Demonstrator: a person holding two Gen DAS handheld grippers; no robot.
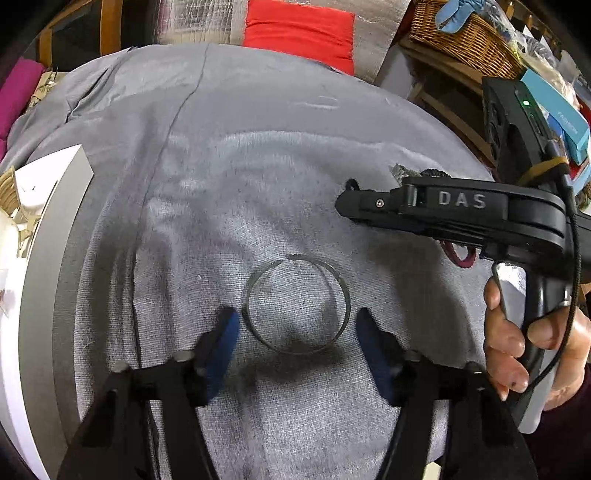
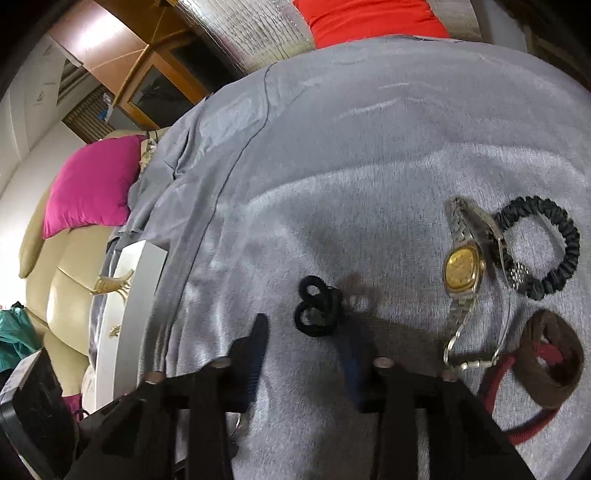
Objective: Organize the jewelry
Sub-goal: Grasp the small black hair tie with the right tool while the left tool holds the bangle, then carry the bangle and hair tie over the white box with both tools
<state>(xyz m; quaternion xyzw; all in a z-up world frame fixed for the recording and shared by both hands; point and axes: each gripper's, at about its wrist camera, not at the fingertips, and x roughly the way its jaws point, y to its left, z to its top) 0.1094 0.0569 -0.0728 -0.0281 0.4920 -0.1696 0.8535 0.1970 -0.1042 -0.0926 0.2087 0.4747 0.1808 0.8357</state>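
A thin metal bangle (image 1: 347, 291) lies flat on the grey cloth (image 1: 258, 166), between the blue pads of my left gripper (image 1: 297, 314), which is open and does not touch it. My right gripper (image 2: 304, 326) points at a small bunch of black hair ties (image 2: 317, 310). The ties sit between its fingertips, with a gap on the left side; the right finger is blurred. In the left wrist view the right gripper (image 1: 343, 205) reaches in from the right, held by a person's hand (image 1: 509, 332).
To the right of the hair ties lie a gold-faced watch (image 2: 463, 273), a black scrunchie (image 2: 543, 251) and a brown and red band (image 2: 554, 362). A white box (image 2: 140, 295) (image 1: 55, 258) with gold clips stands at the cloth's left edge. A wicker basket (image 1: 461, 33) sits behind.
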